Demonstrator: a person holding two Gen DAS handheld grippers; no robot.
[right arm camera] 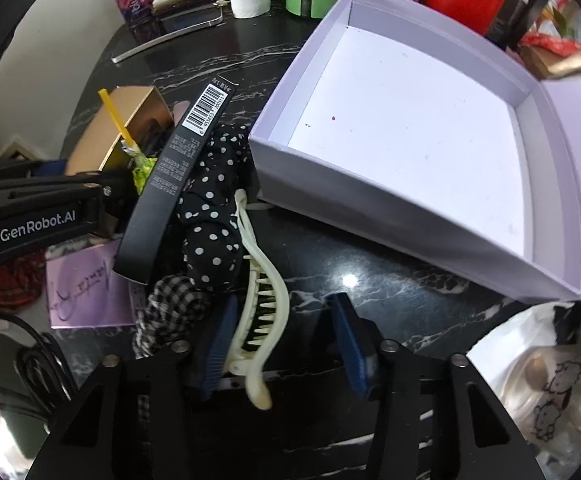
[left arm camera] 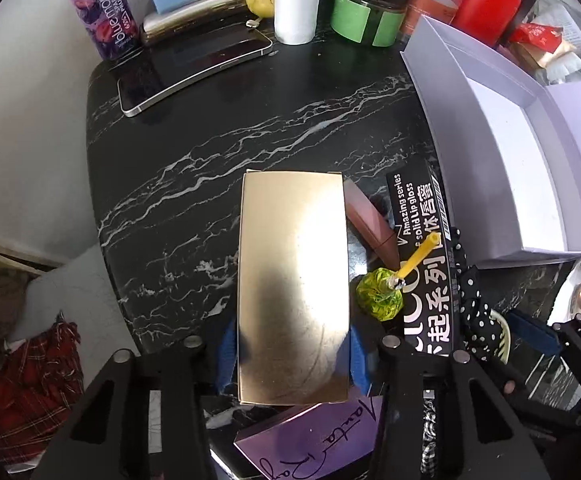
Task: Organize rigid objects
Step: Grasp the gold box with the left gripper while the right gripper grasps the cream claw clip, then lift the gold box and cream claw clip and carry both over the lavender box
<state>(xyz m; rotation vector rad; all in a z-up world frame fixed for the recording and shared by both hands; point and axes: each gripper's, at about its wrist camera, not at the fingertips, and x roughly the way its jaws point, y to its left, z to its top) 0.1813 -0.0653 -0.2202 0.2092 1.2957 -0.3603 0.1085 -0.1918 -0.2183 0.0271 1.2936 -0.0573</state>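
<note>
A shiny gold box (left arm camera: 294,280) lies on the black marble table, and my left gripper (left arm camera: 290,356) has its blue pads pressed on the box's two long sides. Right of it are a brown tube (left arm camera: 370,224), a green lollipop (left arm camera: 380,294) with a yellow stick, and a black lip-gloss box (left arm camera: 422,248). In the right wrist view a cream hair claw clip (right arm camera: 260,312) lies between the pads of my right gripper (right arm camera: 284,308). The left pad touches the clip; the right pad stands apart from it. An open white box (right arm camera: 370,216) sits just beyond.
A polka-dot scrunchie (right arm camera: 210,200) and a checked one (right arm camera: 170,312) lie against the clip. A purple card (left arm camera: 310,440) is under the gold box's near end. A phone (left arm camera: 194,68), can (left arm camera: 102,12), white roll (left arm camera: 296,0) and jars (left arm camera: 366,12) line the far edge.
</note>
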